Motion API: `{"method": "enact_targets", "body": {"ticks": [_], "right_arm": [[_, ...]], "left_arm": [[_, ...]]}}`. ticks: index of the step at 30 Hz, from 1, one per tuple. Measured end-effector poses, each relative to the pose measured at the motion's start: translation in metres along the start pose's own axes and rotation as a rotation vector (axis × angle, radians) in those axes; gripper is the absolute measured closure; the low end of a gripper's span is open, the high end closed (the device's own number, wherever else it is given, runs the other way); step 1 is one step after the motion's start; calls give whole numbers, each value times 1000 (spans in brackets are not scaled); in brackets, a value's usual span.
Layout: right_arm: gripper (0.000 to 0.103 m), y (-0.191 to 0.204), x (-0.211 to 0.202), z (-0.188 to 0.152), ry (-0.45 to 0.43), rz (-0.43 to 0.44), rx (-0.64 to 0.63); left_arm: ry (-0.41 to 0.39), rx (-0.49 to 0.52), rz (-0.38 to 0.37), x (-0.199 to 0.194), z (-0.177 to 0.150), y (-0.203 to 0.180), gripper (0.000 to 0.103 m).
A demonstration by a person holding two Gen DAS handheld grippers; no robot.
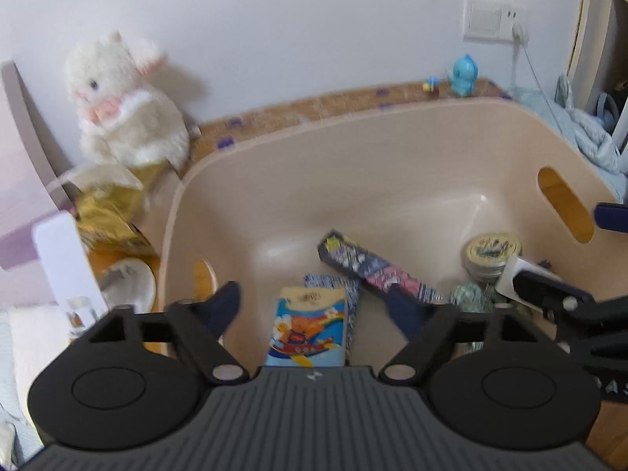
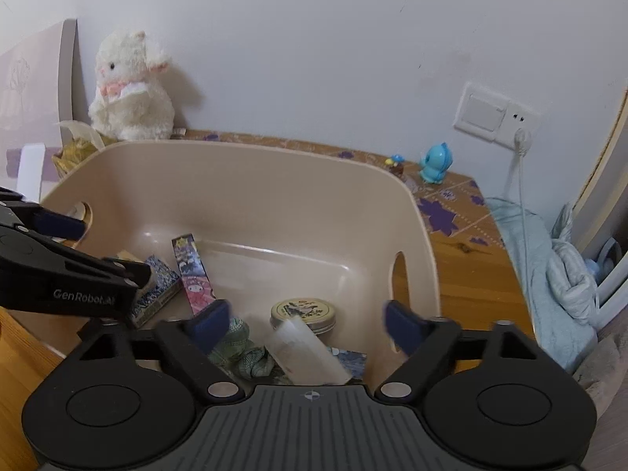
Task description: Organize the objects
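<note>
Filling the Beige Bin

Hovering over the beige bin point(image 2: 243, 180) on the counter point(image 2: 463, 274), both tongs stand wide and hold nothing: the left tongs point(image 1: 314, 302) sit low in frame above a cartoon booklet point(image 1: 308, 325), the right tongs point(image 2: 306, 324) above a round tin point(image 2: 304, 312) and a blurred white packet point(image 2: 306, 353) (possibly just let go). Sorting looks well along. Next, I judge, comes fetching a leftover, such as the blue figurine point(image 2: 433, 165) at right of frame.
</note>
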State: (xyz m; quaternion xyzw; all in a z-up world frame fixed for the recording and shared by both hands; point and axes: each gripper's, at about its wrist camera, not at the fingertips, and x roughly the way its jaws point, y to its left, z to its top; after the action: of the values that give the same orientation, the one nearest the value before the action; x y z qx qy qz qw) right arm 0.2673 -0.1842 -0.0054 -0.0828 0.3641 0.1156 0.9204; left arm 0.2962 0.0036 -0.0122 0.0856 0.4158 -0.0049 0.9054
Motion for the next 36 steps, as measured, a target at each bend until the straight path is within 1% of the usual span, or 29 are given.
{"method": "enact_targets", "body": {"ticks": [3,7,15,22,27,31,36], "right_arm": [[0,-2,-15,1,-35,-1,14],[0,-5,-35,0,-73,-7,17],[0,-5,-74,-16,-126,5,33],[0,-6,-96,-39,-132,28,61],[0,-8,-115,-56,-143,48,80],[0,-7,-131,-69,-150,47,75],[0,-7,-151,-83,-148,68,83]], "left_arm": [[-25,-7,-3,-14,0,1,15],[-57,-23,4,-32,-3,3,15],[-106,-49,8,-70,-20,6,14],[-132,-83,-5,-98,-44,5,14],[-150,-81,8,-116,-64,-1,14],[-152,-100,-15,-129,-80,-4,13],[-183,-84,-4,-149,-100,-14,13]]}}
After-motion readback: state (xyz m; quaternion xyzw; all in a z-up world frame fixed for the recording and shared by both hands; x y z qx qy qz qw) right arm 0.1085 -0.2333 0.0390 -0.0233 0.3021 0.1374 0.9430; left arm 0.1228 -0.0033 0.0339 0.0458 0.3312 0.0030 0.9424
